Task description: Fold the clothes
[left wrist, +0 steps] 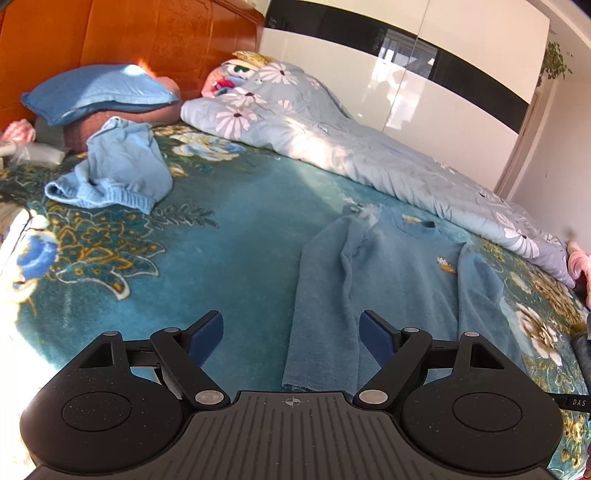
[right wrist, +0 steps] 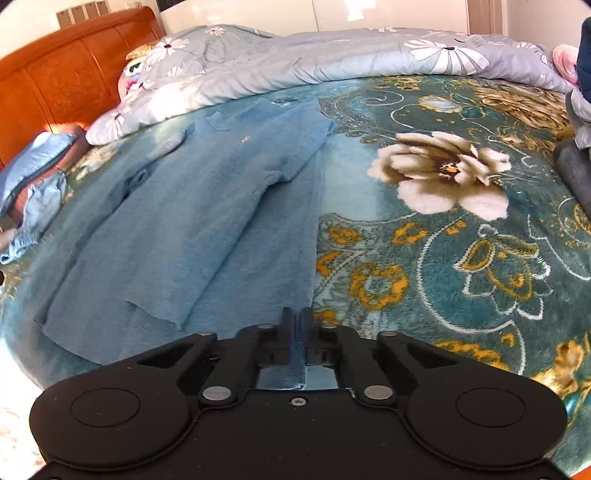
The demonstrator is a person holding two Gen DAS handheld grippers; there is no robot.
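A blue long-sleeved shirt (left wrist: 399,280) lies flat on the teal floral blanket (left wrist: 229,251), both sleeves folded in over the body, its collar toward the 12 o'clock end.

The left gripper (left wrist: 291,332) hovers over the shirt's near hem at 6 o'clock, its blue-padded fingers spread wide with nothing between them.

The right gripper (right wrist: 297,321) has its jaws pressed together on the hem at the shirt's right edge, with blue cloth visible between the fingers.

In the left wrist view, a crumpled light-blue garment (left wrist: 118,170) sits at 10 o'clock, well apart from the shirt, near a blue pillow (left wrist: 96,92) against the orange headboard (left wrist: 110,33). A daisy-print quilt (left wrist: 332,129) is bunched along the far side from 12 to 3 o'clock, just beyond the collar. In the right wrist view, grey and dark clothes (right wrist: 576,155) lie at 3 o'clock.
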